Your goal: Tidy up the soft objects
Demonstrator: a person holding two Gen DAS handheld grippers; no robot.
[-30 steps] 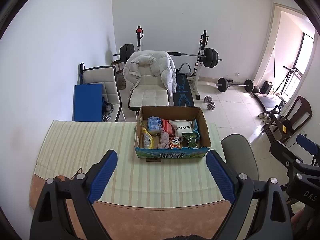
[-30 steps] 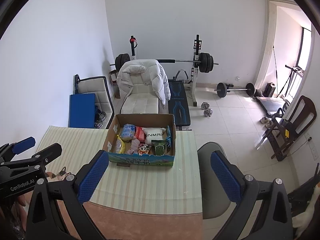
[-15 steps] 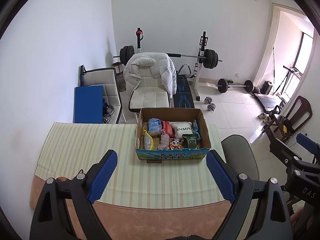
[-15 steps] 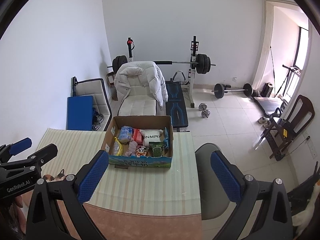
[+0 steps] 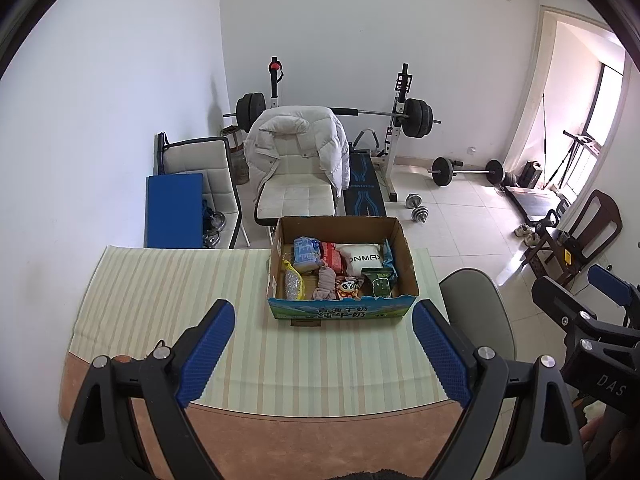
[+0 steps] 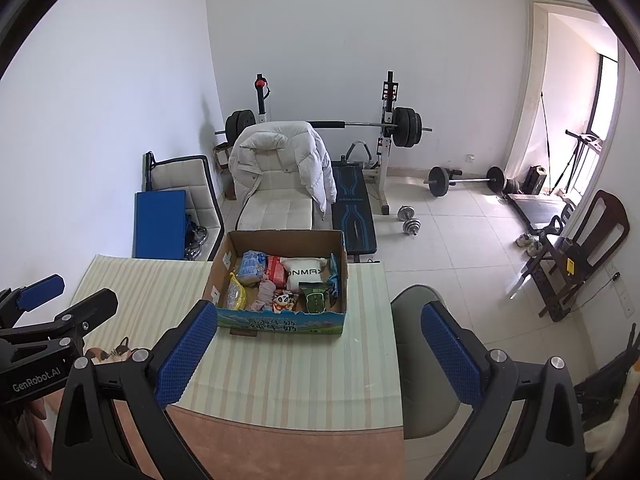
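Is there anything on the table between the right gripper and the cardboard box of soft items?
Nothing visible does. The right gripper, jaws wide open and empty, hangs above bare striped tablecloth in front of the cardboard box. The box is open-topped, so its near wall is the only thing to clear. The left gripper sits off to the side.

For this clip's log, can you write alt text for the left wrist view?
An open left gripper hovers empty above a striped table mat, facing a cardboard box of soft packets. Gym equipment and a white chair stand behind.
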